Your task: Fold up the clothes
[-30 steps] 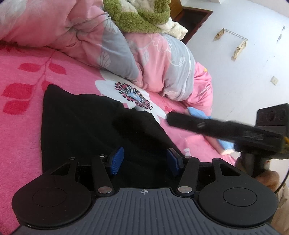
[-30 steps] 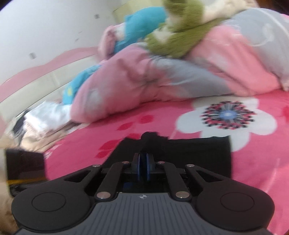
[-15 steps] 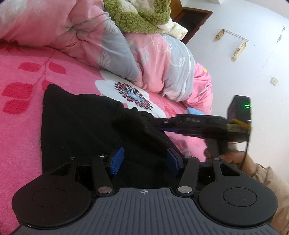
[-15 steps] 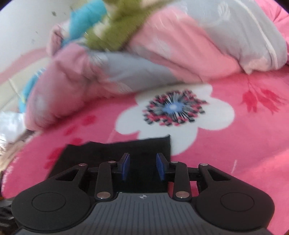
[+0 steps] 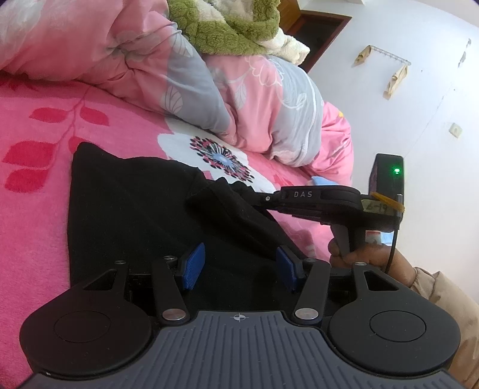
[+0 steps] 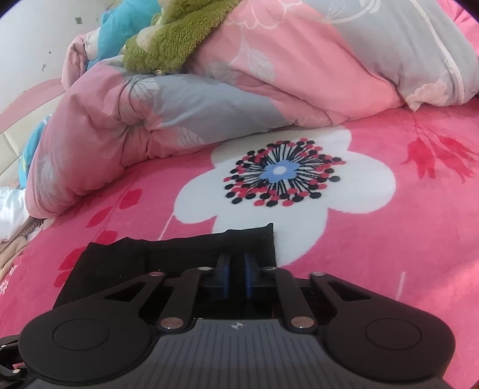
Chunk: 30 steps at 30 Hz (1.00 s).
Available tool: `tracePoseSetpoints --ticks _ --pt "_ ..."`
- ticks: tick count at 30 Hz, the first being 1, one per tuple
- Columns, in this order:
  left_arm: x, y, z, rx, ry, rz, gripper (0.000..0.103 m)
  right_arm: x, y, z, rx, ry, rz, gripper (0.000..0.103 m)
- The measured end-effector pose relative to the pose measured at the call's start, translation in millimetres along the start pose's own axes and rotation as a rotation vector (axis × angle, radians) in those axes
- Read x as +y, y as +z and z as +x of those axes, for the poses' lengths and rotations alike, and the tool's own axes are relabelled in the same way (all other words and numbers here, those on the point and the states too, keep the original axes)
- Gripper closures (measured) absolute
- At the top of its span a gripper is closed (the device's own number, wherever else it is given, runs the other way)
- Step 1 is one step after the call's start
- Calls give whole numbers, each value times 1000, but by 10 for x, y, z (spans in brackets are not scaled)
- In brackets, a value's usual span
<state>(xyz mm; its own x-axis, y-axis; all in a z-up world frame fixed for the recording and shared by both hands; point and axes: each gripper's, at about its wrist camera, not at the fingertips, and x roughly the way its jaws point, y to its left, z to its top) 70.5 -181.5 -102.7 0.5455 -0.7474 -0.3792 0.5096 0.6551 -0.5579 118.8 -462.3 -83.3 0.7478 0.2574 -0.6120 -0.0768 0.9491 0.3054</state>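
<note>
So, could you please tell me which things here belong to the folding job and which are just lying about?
Part of the job:
- black garment
- right tongs, closed on its edge
- left tongs, open above it

Lying about:
- pink and grey quilt
- green fleece
- flowered pink bedcover

Right gripper (image 6: 236, 273) at 6 o'clock — blue pads nearly together, pinching edge of black garment (image 6: 167, 248). Garment flat on pink floral blanket (image 6: 389, 239). White flower print (image 6: 281, 176) at centre. Pink-grey duvet (image 6: 209, 89) bunched at 12 o'clock — green plush (image 6: 167, 39) on top.
</note>
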Motion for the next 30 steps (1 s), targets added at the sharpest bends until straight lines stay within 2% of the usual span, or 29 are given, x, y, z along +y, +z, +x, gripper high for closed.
tracePoseSetpoints --ticks 11,18,24,30 --pt "-122 80 49 47 55 37 50 94 6 -160 -113 -80 -73 102" --pt "-162 115 70 57 61 42 50 76 15 -250 -161 -118 -89 102" --pt "-165 108 78 55 65 49 50 23 1 -227 -155 -123 -82 102" --pt "-166 91 91 52 71 58 50 -60 -32 -43 -92 -119 -59 102"
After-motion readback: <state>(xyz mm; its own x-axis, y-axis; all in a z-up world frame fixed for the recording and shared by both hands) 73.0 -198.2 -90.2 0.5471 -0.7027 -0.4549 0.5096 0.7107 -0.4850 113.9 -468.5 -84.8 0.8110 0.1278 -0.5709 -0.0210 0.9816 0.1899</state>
